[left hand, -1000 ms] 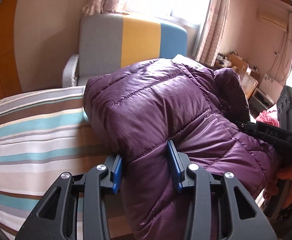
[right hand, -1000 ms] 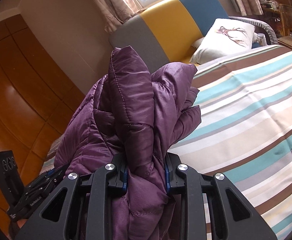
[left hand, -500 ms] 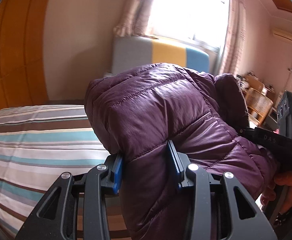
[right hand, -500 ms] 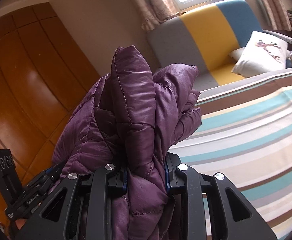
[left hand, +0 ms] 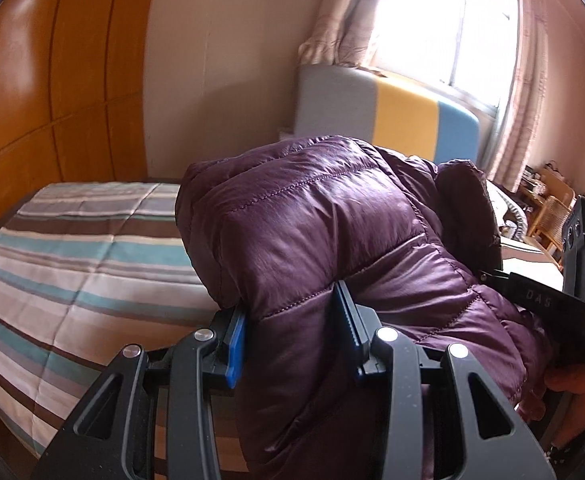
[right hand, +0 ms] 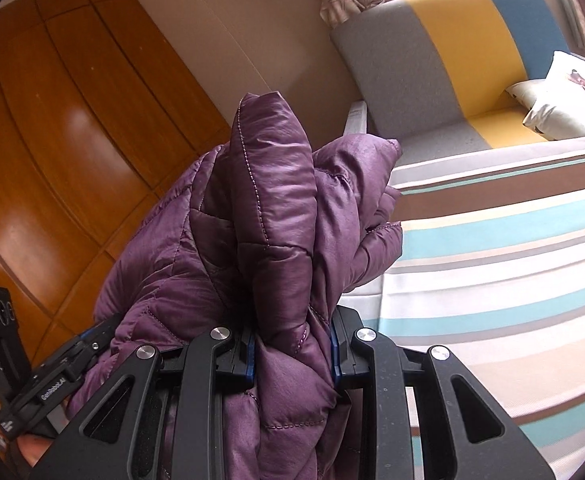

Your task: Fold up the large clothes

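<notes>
A purple quilted puffer jacket (left hand: 324,232) hangs bunched between both grippers, lifted above the striped bed (left hand: 76,256). My left gripper (left hand: 292,332) is shut on a thick fold of it, blue pads pressed into the padding. My right gripper (right hand: 292,344) is shut on another gathered fold of the jacket (right hand: 268,216), which stands up in front of the lens. The right gripper's body (left hand: 572,280) and the hand holding it show at the right edge of the left wrist view. The left gripper's body (right hand: 24,384) shows at the lower left of the right wrist view.
A grey, yellow and blue sofa (right hand: 468,48) stands against the window wall beyond the bed (right hand: 512,264), with a white printed cushion (right hand: 564,100) on it. Orange wooden wardrobe panels (left hand: 44,80) line the left side. Curtains (left hand: 344,12) frame the bright window. Wicker furniture (left hand: 552,208) sits far right.
Both grippers have swung sideways together with the jacket held; the views panned toward the wooden wardrobe, and the sofa slid right. The grips have not changed.
</notes>
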The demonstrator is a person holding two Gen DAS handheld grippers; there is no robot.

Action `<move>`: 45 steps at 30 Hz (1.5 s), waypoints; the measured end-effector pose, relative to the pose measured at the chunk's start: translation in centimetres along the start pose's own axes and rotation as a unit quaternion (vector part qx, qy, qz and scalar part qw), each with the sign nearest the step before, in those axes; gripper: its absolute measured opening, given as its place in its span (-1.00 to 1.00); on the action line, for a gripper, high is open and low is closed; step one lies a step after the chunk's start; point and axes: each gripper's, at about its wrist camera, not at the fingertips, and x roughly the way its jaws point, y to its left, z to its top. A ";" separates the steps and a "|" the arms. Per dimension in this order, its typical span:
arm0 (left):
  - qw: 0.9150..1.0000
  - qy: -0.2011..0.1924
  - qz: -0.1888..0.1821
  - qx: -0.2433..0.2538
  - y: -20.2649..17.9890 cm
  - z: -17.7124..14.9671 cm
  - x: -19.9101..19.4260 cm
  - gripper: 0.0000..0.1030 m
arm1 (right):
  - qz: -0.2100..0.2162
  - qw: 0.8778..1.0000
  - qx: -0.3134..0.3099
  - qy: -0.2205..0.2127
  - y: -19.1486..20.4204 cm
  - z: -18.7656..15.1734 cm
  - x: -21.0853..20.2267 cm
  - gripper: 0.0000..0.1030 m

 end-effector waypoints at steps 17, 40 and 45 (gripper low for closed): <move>0.998 0.035 0.036 0.023 0.9 -4.2 3.7 -0.06 | -0.074 0.995 0.005 0.062 -0.2 -3.7 2.3 -0.03; 0.998 0.043 0.054 -0.002 2.0 -8.1 -0.7 0.77 | -0.080 0.996 -0.007 0.047 1.0 -8.5 -2.9 0.37; 0.998 0.032 0.051 -0.025 1.5 -9.3 -3.8 0.95 | -0.074 0.996 -0.033 0.030 3.3 -9.8 -6.0 0.68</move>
